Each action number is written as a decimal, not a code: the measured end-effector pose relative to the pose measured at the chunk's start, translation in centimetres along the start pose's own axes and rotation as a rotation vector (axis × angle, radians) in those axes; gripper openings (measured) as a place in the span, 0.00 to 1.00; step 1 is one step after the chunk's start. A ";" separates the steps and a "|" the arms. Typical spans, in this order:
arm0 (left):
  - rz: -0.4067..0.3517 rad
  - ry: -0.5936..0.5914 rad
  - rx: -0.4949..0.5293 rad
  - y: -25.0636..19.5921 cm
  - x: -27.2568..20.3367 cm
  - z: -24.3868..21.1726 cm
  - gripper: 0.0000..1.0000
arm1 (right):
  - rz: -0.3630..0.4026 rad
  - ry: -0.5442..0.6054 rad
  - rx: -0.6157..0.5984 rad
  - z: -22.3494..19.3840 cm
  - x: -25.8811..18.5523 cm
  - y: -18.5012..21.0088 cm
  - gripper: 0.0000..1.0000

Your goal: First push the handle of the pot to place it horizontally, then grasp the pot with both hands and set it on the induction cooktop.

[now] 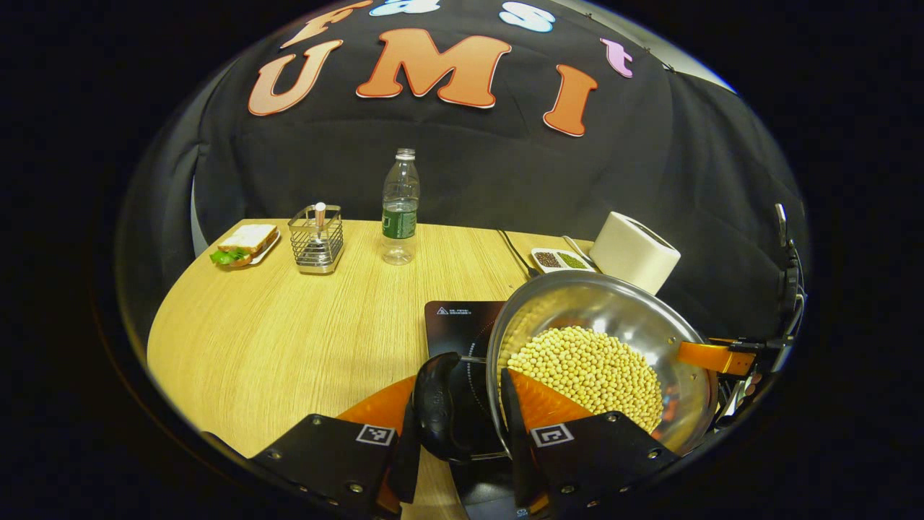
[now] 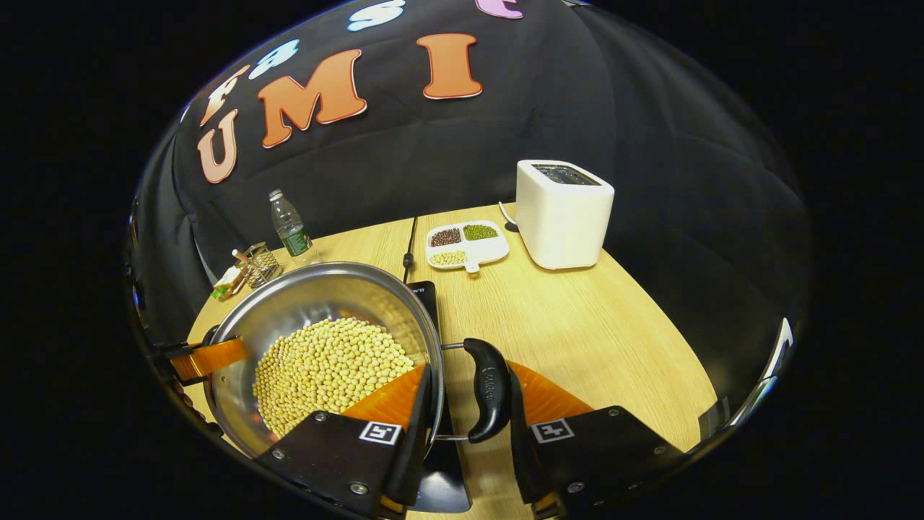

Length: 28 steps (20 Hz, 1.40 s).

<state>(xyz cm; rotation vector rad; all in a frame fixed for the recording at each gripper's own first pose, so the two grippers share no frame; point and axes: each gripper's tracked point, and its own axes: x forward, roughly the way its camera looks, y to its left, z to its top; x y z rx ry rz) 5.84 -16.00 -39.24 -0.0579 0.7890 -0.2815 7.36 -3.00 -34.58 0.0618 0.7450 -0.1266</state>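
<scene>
Wooden tabletop (image 1: 289,339) filled the lower half of both views, with the booth's black cloth behind it. Largest on it was the steel pot (image 1: 613,318) of pale beans (image 1: 588,372), low and right of centre in the left gripper view and lower left in the right gripper view, sitting over the dark induction cooktop (image 1: 458,321), whether resting on it or just above could not be told. A white toaster (image 2: 563,213) stood at upper right in the right gripper view, a divided dish (image 2: 465,245) of grains beside it; a plastic bottle (image 1: 400,209), a wire caddy (image 1: 316,238) and a sandwich plate (image 1: 245,244) lined the far edge.

The left gripper (image 1: 460,404) straddled one black side handle (image 1: 440,415) and the pot wall, one finger inside the rim. The right gripper (image 2: 469,401) straddled the opposite handle (image 2: 489,390) likewise. Each looked clamped around handle and rim, though actual pressure from both fingers could not be confirmed.

Judged from this, the main risk was tilt: uneven lowering by the two hands would slide the beans to one side and spill them over the rim. A loose pinch on the rounded handles could let the pot swing or land off-centre on the cooktop.
</scene>
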 end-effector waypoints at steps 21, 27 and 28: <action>0.237 -0.579 0.128 3.1 -22.3 21.6 0.82 | 0.021 -0.546 -0.045 19.3 -21.7 -1.5 0.94; 0.176 -0.665 0.084 3.0 -30.1 25.4 0.80 | 0.012 -0.615 -0.040 20.5 -26.0 -2.0 0.99; 0.162 -0.678 0.080 3.0 -31.2 25.9 0.80 | 0.018 -0.619 -0.040 20.4 -26.4 -1.9 0.99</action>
